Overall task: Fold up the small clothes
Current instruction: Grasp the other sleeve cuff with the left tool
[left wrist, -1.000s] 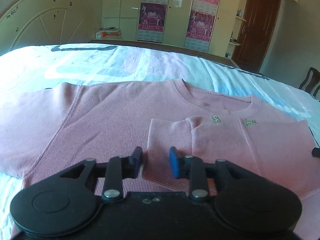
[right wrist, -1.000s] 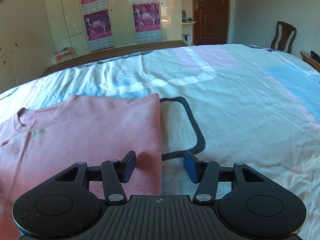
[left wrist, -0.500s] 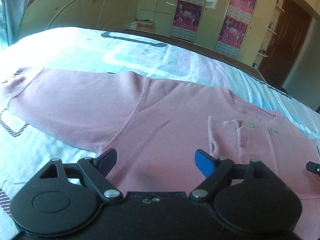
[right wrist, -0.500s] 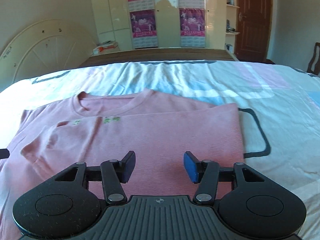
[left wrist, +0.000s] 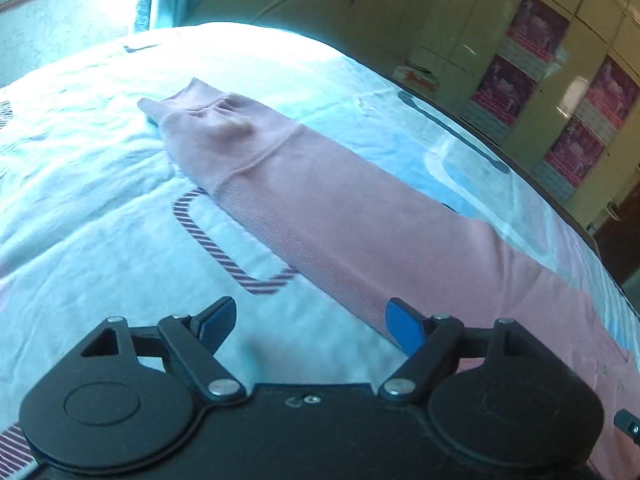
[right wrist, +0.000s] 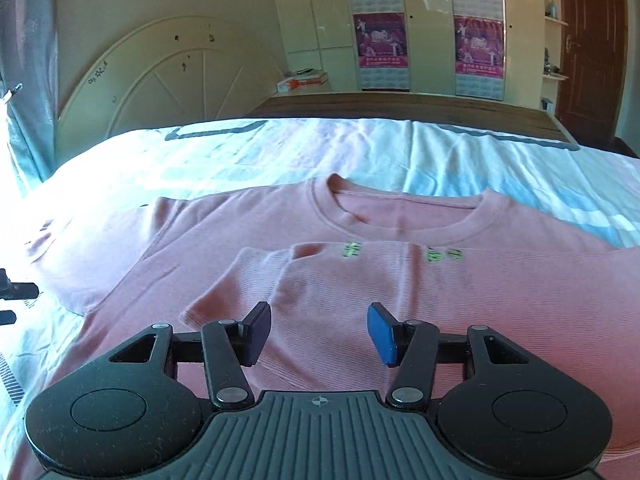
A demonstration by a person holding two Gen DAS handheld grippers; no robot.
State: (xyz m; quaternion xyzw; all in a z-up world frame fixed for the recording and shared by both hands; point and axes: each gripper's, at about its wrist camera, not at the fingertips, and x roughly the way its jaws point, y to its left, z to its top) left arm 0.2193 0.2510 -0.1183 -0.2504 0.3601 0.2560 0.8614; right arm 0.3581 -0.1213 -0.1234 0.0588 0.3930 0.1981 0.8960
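One pink sweater [right wrist: 400,300] on bed, left claw [left wrist: 308,326] closing, empty, right claw [right wrist: 318,334] parted, empty

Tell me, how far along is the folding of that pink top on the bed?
One side looks done: in the right view a sleeve of the pink ribbed knit sweater is already folded across the chest. Nothing is in hand: the left claw, its jaws closing slightly, is empty above the other long sleeve, which lies stretched out on the pale patterned bedsheet. The right claw is empty too. That sleeve and the body folds remain.
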